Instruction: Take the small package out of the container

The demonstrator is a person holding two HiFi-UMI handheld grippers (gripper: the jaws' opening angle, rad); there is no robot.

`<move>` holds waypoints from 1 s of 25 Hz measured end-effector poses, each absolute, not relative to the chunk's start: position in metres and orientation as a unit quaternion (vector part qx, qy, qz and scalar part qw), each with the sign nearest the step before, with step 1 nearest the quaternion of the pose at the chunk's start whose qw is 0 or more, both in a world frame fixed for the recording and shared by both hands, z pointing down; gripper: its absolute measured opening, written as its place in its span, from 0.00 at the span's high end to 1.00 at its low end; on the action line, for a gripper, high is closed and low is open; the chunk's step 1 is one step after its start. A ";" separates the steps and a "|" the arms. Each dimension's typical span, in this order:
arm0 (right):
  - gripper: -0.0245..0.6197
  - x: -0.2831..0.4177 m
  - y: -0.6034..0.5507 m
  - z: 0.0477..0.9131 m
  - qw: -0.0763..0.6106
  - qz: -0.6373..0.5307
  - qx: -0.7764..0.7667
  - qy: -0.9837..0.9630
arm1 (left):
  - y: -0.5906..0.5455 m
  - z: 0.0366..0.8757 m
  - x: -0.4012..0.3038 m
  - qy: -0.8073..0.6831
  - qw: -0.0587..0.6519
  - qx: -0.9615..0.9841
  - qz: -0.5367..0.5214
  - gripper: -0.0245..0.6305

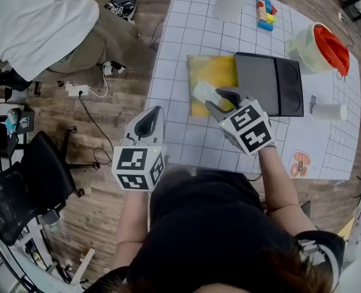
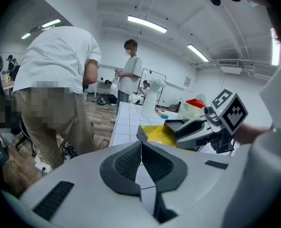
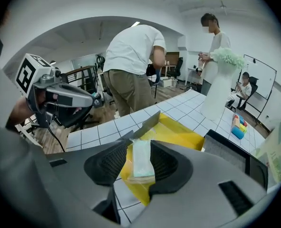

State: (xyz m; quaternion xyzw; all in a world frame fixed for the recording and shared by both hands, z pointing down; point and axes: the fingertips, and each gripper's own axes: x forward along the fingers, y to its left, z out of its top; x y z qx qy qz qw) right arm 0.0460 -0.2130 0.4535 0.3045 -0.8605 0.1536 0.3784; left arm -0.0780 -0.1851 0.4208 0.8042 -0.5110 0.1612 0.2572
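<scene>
A small pale package [image 1: 203,93] lies at the near edge of the shallow yellow container [image 1: 215,71] on the white gridded table. My right gripper [image 1: 213,100] reaches over that edge. In the right gripper view the package [image 3: 141,161] sits between the two dark pads [image 3: 112,163], and the right gripper [image 3: 141,151] stands open around it above the yellow container [image 3: 180,136]. My left gripper [image 1: 148,124] hovers by the table's left front corner, away from the container. In its own view the left gripper [image 2: 141,148] is shut with nothing in it, and the right gripper [image 2: 190,132] shows over the yellow container [image 2: 160,134].
A black tray [image 1: 269,81] lies right of the container. Behind it are an orange-and-white bucket [image 1: 322,47], coloured blocks [image 1: 266,12] and a white vase [image 1: 229,0]. A white roll [image 1: 330,111] lies at the right. A person in a white shirt [image 1: 36,17] bends over left of the table, near an office chair [image 1: 21,182].
</scene>
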 end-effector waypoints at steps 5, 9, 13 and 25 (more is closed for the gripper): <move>0.70 0.040 -0.218 0.475 0.409 0.157 0.274 -0.856 | -0.196 0.431 -0.073 -0.510 0.269 0.799 0.172 0.92; 0.69 0.038 -0.222 0.488 0.436 0.150 0.256 -0.850 | -0.204 0.436 -0.068 -0.507 0.271 0.798 0.177 0.92; 0.69 0.036 -0.222 0.499 0.455 0.148 0.236 -0.846 | -0.212 0.439 -0.064 -0.505 0.270 0.800 0.180 0.92; 0.65 0.029 -0.221 0.528 0.532 0.115 0.174 -0.820 | -0.228 0.448 -0.061 -0.503 0.276 0.798 0.184 0.92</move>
